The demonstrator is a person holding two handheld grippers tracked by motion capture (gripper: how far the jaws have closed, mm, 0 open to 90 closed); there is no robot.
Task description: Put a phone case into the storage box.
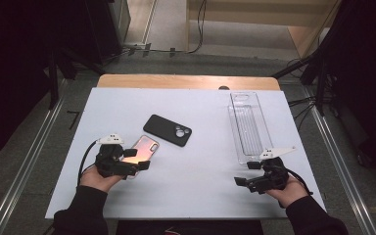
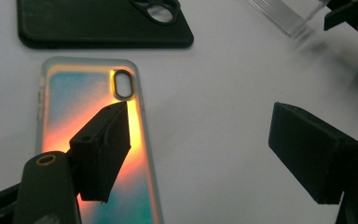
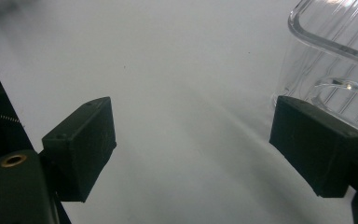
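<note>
- High view: the left gripper [image 1: 136, 163] sits at the near left of the white table [image 1: 205, 196], held in a person's left hand [image 1: 99, 180], and overlaps the near end of the shiny case [image 1: 144, 147].
- The shiny case lies flat, slanted, just left of and nearer than the black case [image 1: 167, 130]; the two are close but apart.
- The black case lies flat near the table's middle, camera cutout up, well left of the tray [image 1: 248, 128].
- The clear tray lies lengthwise at the table's far right, running from the far edge toward the right gripper [image 1: 247, 173].
- The right gripper rests just beyond the tray's near end, in the person's right hand [image 1: 290, 192].
- Left gripper view: the jaws stand wide apart; one jaw hangs over the shiny case [image 2: 93, 140], the other over bare table [image 2: 223, 116] beside it, so the case is not pinched. The black case [image 2: 98, 23] lies just beyond the shiny one.
- Right gripper view: the jaws are open with bare table [image 3: 177, 93] between them; the tray [image 3: 335, 51] sits just beside one jaw.
</note>
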